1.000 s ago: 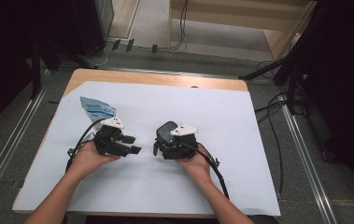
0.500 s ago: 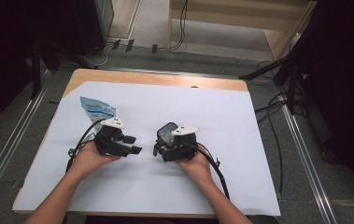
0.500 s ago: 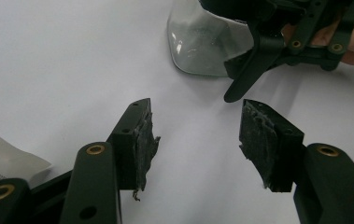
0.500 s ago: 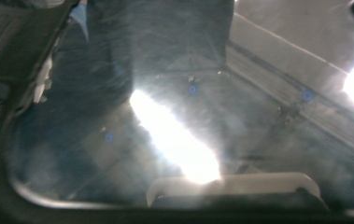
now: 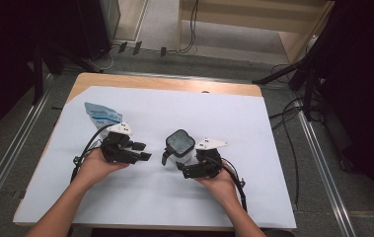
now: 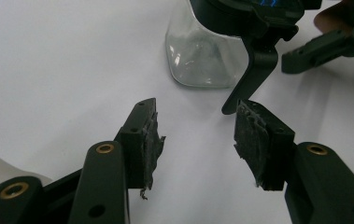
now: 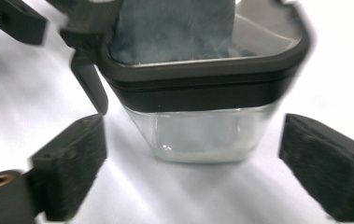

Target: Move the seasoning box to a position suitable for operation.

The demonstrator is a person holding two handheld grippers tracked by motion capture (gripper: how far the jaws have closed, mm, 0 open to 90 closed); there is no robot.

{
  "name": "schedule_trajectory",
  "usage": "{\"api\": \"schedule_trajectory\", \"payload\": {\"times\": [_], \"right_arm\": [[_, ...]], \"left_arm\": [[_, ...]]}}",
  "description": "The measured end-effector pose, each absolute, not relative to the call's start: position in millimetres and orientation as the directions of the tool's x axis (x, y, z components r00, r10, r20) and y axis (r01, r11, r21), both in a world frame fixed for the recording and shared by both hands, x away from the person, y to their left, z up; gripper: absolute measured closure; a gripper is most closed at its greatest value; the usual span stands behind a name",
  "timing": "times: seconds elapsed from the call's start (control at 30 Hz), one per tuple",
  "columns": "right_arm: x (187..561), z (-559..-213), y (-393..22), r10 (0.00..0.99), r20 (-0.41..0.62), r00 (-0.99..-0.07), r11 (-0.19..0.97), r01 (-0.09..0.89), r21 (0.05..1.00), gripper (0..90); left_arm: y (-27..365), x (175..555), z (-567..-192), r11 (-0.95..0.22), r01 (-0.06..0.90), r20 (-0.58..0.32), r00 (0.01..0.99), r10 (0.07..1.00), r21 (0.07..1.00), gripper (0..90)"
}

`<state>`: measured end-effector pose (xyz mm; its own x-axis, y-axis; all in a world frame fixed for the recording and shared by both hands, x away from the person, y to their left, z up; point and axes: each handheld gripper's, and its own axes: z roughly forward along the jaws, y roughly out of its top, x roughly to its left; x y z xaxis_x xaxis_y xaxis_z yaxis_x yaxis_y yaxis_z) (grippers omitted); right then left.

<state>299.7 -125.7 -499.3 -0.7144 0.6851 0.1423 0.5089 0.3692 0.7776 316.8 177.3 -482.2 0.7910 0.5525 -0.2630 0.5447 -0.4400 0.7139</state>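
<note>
Since the earlier frame, the right gripper (image 5: 183, 167) had drawn back toward the near edge of the table (image 5: 160, 83), uncovering the glass jar (image 5: 179, 145) it had been hiding. Its jaws had just closed in a little from their widest, yet in the right gripper view they stood clear of the jar (image 7: 205, 135), one on each side of the glass base with white sheet showing in both gaps: released, holding nothing. The left gripper (image 5: 144, 151) stayed put, its jaws also narrowing slightly but empty, the worn pads (image 6: 152, 140) apart over bare sheet and aimed at the jar (image 6: 198, 60).

That jar stood upright near the middle of the white sheet (image 5: 253, 148), between the two grippers and closer to the right one. It looked like thick clear glass with a dark squarish lid (image 7: 202, 79) and a hinged black latch (image 6: 251, 77) hanging down one side; probably fairly heavy, rigid, smooth enough to slip and breakable if tipped. What lay inside was too blurred to name. The flat sides of the glass below the lid seemed the safest place to grip, with the latch left for the other gripper.

Room was generous: open sheet lay toward the far and right edges, and only a blue-and-white pouch (image 5: 101, 114) sat near the far left corner, just beyond the left gripper.
</note>
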Motion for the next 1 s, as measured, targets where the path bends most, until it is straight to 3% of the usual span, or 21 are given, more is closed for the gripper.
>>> {"api": "schedule_trajectory", "payload": {"times": [0.1, 0.27, 0.37, 0.57, 1.0], "right_arm": [[296.0, -494.0, -135.9, 0.678, 0.155, -0.718, 0.346, 0.499, 0.795, 26.9], [293.4, -488.7, -148.0, 0.676, 0.171, -0.717, 0.334, 0.505, 0.796, 42.6], [294.8, -487.3, -152.0, 0.672, 0.206, -0.711, 0.307, 0.521, 0.797, 59.3], [294.4, -490.6, -154.7, 0.666, 0.190, -0.722, 0.320, 0.506, 0.801, 88.2], [299.2, -493.0, -148.4, 0.660, 0.178, -0.730, 0.341, 0.503, 0.794, 90.0]], "left_arm": [[175.2, 317.3, -482.6, -0.437, 0.543, -0.268, 0.793, 0.546, 0.717, 57.0], [169.9, 320.9, -482.4, -0.394, 0.542, -0.306, 0.797, 0.520, 0.743, 75.3], [165.8, 322.1, -481.8, -0.379, 0.520, -0.308, 0.814, 0.493, 0.766, 89.0], [150.2, 323.0, -483.6, -0.432, 0.504, -0.306, 0.840, 0.449, 0.748, 90.0], [142.6, 323.9, -487.6, -0.437, 0.510, -0.310, 0.837, 0.450, 0.741, 90.0]]}}
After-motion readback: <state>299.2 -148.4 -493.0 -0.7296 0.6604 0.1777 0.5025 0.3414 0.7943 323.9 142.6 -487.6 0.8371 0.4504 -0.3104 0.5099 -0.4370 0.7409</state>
